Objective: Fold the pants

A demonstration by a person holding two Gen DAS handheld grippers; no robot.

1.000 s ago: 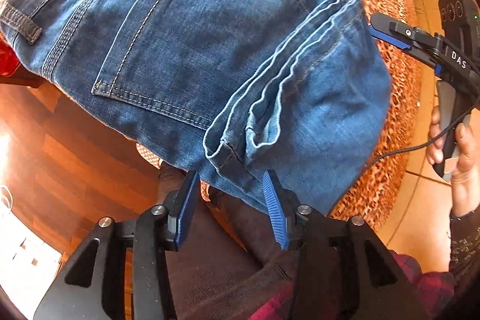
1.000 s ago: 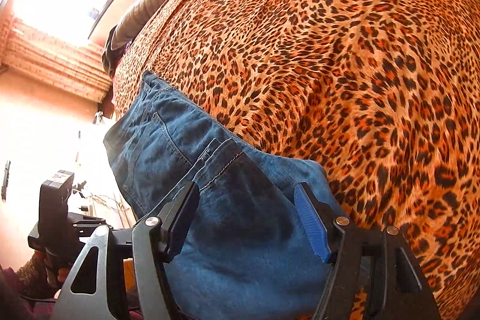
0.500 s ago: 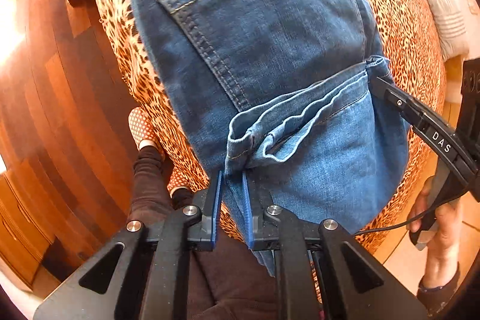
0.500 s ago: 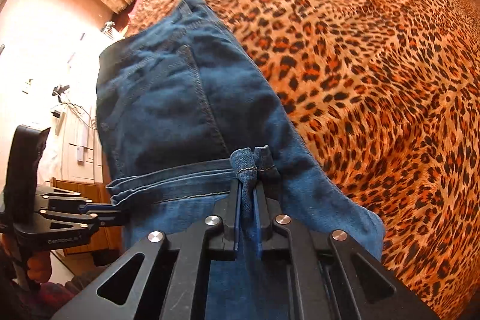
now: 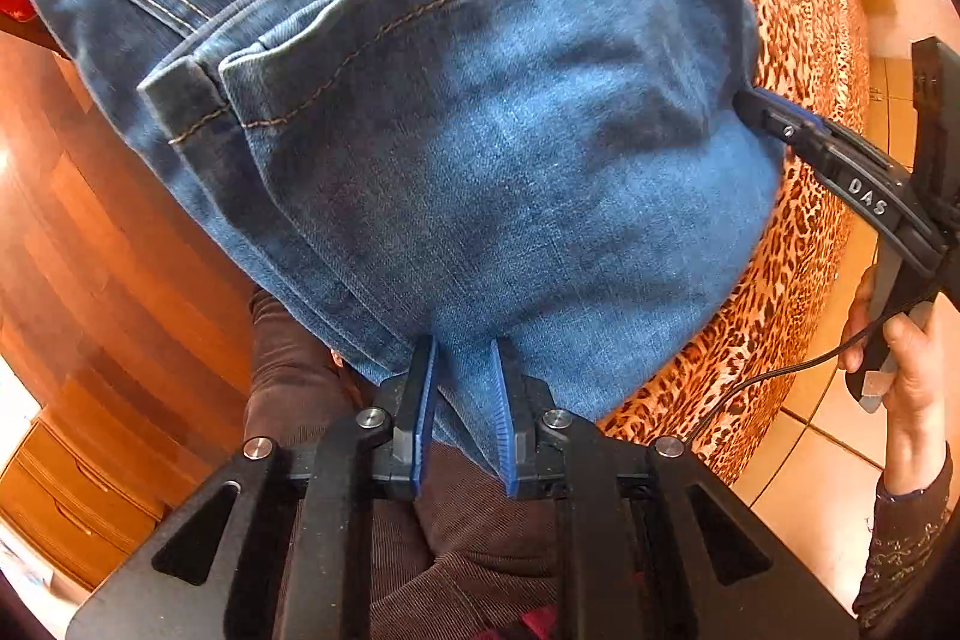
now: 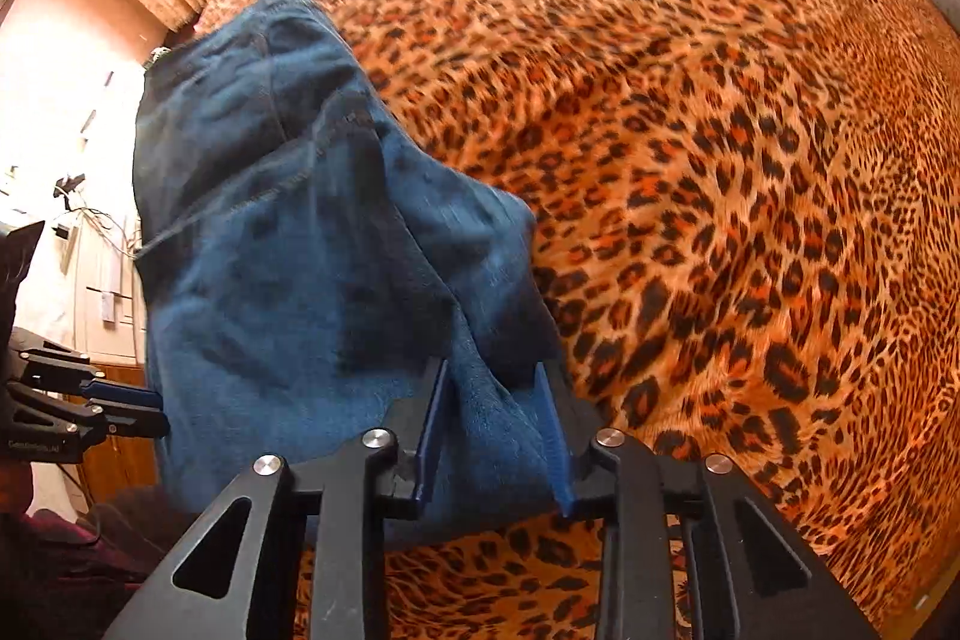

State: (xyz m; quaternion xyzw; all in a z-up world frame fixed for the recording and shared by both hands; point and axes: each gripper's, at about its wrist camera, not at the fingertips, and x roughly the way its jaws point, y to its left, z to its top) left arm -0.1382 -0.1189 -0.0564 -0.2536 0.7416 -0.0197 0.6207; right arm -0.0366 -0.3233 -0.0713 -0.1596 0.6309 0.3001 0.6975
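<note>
Closest to me, my left gripper [image 5: 462, 400] has its jaws apart with the near edge of the folded jeans [image 5: 480, 148] lying between the blue pads; I see a gap on both sides of the cloth, so it is released, not clenched. My right gripper [image 6: 495, 430] is also spread open, and the right near corner of the jeans [image 6: 312, 280] sits loose between its fingers. The jeans lie folded on the leopard-print bedspread [image 6: 720, 130], at its near left edge, with the hems on top. Beyond the bedspread edge, on the left, I see the wooden floor [image 5: 72, 232].
</note>
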